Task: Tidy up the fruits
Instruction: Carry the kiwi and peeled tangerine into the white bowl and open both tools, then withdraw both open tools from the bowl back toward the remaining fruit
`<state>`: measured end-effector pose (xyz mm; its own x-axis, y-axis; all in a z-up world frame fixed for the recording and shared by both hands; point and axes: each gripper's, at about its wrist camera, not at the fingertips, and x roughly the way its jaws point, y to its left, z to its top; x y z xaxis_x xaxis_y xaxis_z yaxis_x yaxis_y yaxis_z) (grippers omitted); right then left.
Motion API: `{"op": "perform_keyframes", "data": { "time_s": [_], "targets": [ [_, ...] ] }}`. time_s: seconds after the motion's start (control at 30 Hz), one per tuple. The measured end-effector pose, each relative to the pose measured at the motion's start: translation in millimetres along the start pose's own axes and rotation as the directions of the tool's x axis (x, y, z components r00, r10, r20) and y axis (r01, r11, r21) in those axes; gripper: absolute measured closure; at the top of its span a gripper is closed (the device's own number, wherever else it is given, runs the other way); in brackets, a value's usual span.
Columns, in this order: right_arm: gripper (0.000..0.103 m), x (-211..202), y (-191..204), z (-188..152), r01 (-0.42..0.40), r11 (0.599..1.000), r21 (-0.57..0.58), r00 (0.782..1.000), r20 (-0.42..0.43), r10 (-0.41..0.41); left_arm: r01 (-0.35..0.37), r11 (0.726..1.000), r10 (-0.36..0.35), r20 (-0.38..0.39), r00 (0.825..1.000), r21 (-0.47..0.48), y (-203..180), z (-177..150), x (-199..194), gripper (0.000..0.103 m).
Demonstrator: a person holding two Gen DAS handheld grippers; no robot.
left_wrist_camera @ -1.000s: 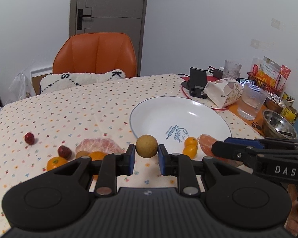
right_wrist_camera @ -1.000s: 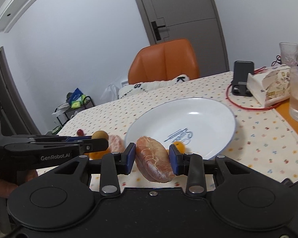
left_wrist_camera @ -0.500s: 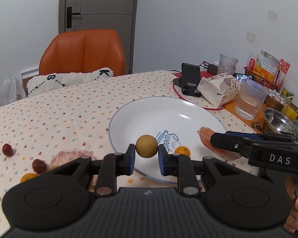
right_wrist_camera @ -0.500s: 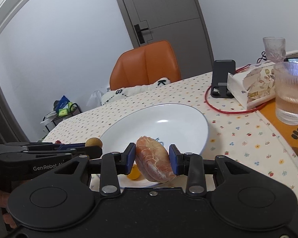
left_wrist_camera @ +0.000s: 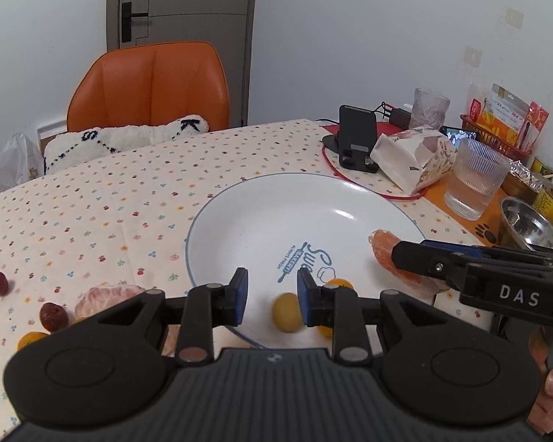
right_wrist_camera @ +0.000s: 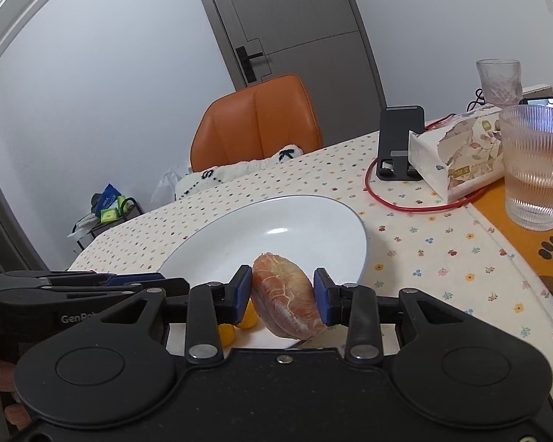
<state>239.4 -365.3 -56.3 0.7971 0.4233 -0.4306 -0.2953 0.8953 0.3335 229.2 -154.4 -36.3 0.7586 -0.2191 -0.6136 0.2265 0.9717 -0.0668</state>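
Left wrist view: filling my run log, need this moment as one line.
left gripper: open | round fruit: on plate | right gripper: shut on peeled segment

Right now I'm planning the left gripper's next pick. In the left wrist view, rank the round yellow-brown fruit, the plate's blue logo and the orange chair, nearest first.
1. round yellow-brown fruit, on the plate just under the open left gripper.
2. blue logo, mid-plate, slightly right.
3. orange chair, beyond the table's far edge, left.

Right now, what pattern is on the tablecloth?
Cream tablecloth with small multicoloured flowers and fruits, clearest in the left wrist view.
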Motion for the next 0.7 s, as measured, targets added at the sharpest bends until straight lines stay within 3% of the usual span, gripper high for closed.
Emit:
{"op": "perform_keyframes", "data": {
  "time_s": [0.17,0.23,0.3,0.5,0.7],
  "targets": [
    [0.061,1.0,3.6,1.1,0.012,1.000,0.012,1.000,-0.004,-0.012,-0.020,1.000,0.020,-0.003,1.000,-0.013,7.5,-2.8,-10.9,0.072],
    [0.060,-1.8,5.8,1.5,0.002,1.000,0.017,1.000,0.002,-0.002,-0.030,0.999,0.030,-0.001,1.000,-0.022,11.8,-3.8,-16.3,0.065],
    [0.060,-5.0,9.4,2.5,-0.006,1.000,0.020,1.000,0.004,0.006,-0.047,0.998,0.047,0.006,0.999,-0.030,16.1,-4.9,-21.9,0.050],
    [0.055,-12.1,25.2,3.4,-0.027,1.000,-0.002,1.000,0.004,0.027,-0.090,0.995,0.091,0.026,0.995,-0.048,27.6,-7.7,-40.3,0.029],
    [0.050,-18.9,40.7,3.6,-0.040,0.999,-0.012,0.999,0.011,0.041,-0.107,0.991,0.111,0.052,0.992,-0.076,40.6,-11.7,-59.2,0.022]
  ]
}}
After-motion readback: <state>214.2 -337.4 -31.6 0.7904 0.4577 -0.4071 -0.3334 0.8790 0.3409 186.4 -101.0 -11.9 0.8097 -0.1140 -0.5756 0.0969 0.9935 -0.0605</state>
